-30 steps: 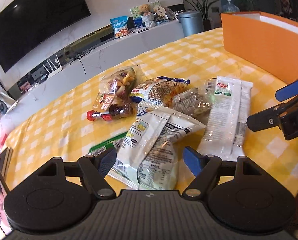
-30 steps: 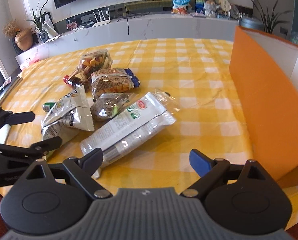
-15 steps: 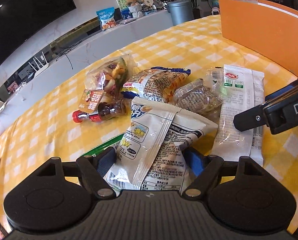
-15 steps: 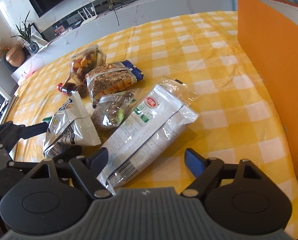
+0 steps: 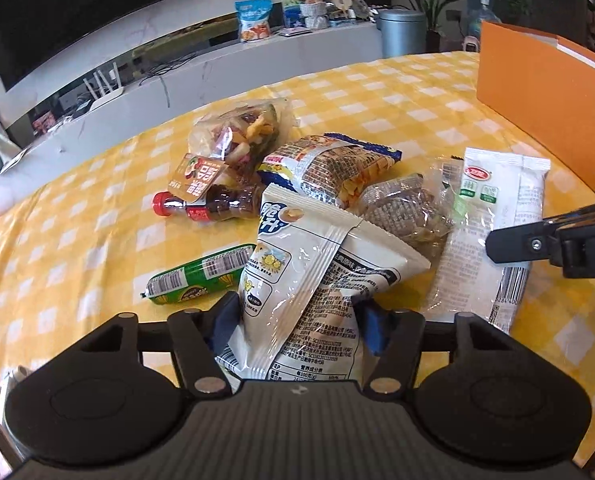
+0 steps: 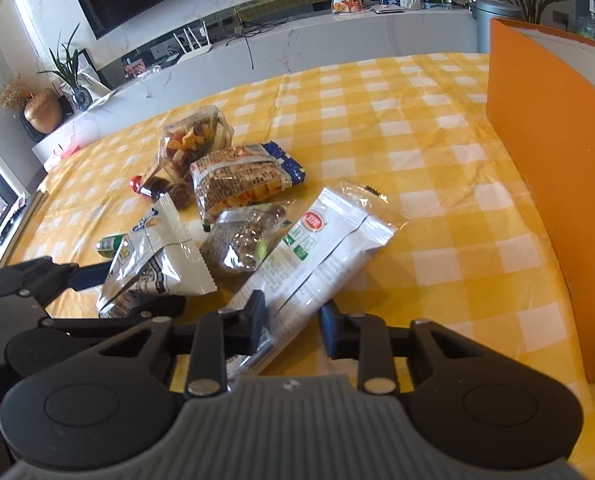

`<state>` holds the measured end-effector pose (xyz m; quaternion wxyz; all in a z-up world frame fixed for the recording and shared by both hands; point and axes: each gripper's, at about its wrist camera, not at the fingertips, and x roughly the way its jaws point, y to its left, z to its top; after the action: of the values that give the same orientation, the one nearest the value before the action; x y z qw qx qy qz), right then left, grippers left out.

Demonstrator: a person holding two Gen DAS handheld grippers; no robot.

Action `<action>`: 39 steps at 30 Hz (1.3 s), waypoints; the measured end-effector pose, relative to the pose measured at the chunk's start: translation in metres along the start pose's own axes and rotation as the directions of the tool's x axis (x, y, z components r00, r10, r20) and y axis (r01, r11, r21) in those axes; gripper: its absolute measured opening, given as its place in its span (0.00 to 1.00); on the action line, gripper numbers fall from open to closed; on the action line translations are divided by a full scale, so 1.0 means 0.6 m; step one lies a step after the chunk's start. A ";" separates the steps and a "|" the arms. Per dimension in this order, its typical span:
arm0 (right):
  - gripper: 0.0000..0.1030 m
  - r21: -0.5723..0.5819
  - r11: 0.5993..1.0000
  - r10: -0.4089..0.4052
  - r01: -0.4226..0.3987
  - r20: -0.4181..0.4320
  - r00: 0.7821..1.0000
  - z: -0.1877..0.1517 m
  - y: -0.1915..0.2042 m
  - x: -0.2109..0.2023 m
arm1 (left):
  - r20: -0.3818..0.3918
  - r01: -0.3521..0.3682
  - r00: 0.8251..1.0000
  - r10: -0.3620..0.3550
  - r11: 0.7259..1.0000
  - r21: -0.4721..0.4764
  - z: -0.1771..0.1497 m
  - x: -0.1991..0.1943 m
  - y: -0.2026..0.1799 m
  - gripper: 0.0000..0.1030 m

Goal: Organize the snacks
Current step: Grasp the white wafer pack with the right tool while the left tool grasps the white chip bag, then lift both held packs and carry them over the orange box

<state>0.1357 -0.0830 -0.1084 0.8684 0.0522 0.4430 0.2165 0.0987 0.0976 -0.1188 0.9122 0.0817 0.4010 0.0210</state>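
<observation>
A white snack bag [image 5: 309, 256] stands crumpled between the blue pads of my left gripper [image 5: 297, 330], whose jaws are closing and pressing its lower end from both sides. A long white packet [image 6: 321, 248] lies slanted on the cloth. Its near end is pinched in my right gripper [image 6: 293, 322], whose jaws are also closing. Behind them lie a clear bag of dried fruit [image 5: 241, 136], a blue-edged cracker pack [image 5: 337, 168], a red-capped brown bottle [image 5: 213, 208], a green sausage [image 5: 197, 280] and a clear nut packet [image 5: 405, 208].
A tall orange box [image 6: 545, 184] stands on the right of the yellow checked tablecloth [image 6: 417, 152]. Beyond the table's far edge runs a white console [image 5: 257, 52] with a grey bin [image 5: 401, 32] beside it.
Both pairs of jaws have narrowed from wide open onto their packets. The left gripper slid forward around the white bag, whose top has risen. The right gripper's pads now squeeze the long packet's end.
</observation>
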 end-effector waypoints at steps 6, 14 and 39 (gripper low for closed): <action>0.13 0.012 0.999 0.040 -0.041 0.034 0.999 0.002 -0.010 -0.026 | 0.005 0.015 1.000 -0.014 0.997 -0.080 -0.010 -0.025 0.000 0.58; 0.07 -0.030 0.997 0.072 -0.069 0.087 0.994 0.003 -0.006 -0.073 | 0.060 0.022 0.998 -0.013 0.988 -0.155 -0.015 -0.082 -0.014 0.54; 0.06 -0.016 0.994 0.104 -0.106 0.363 0.926 0.021 -0.103 -0.289 | 0.345 0.362 0.889 -0.301 0.923 -0.127 0.139 -0.248 -0.108 0.53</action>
<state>0.0771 -0.2104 0.0114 0.9224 0.1165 0.2719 0.2485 0.0574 0.0072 0.0340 0.9584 -0.0725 0.2524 -0.1115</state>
